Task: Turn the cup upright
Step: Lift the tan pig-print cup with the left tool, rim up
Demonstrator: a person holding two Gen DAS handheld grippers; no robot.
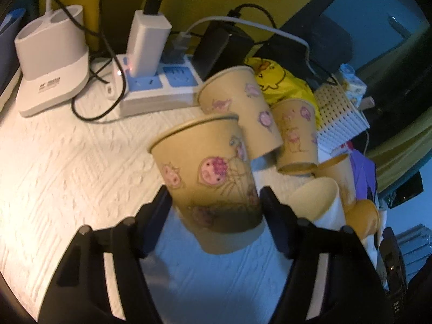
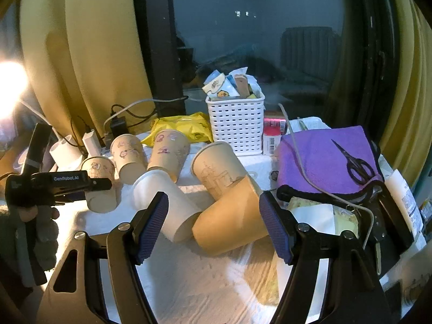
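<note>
Several paper cups crowd the white tablecloth. In the left wrist view my left gripper (image 1: 214, 199) is closed around a tan cartoon-print cup (image 1: 208, 172), held rim up and slightly tilted. Two more printed cups (image 1: 243, 108) (image 1: 295, 135) stand upside down behind it. In the right wrist view my right gripper (image 2: 213, 205) is open, its blue pads either side of a tan cup (image 2: 226, 197) lying tilted on its side, not touching it. A white cup (image 2: 164, 202) leans beside that. The left gripper (image 2: 81, 185) shows at far left with its cup (image 2: 100, 183).
A power strip (image 1: 159, 86) with chargers and cables and a white lamp base (image 1: 51, 62) sit at the back. A white basket (image 2: 235, 124), yellow packet (image 2: 183, 125) and purple cloth (image 2: 324, 159) with scissors (image 2: 356, 164) lie behind and right.
</note>
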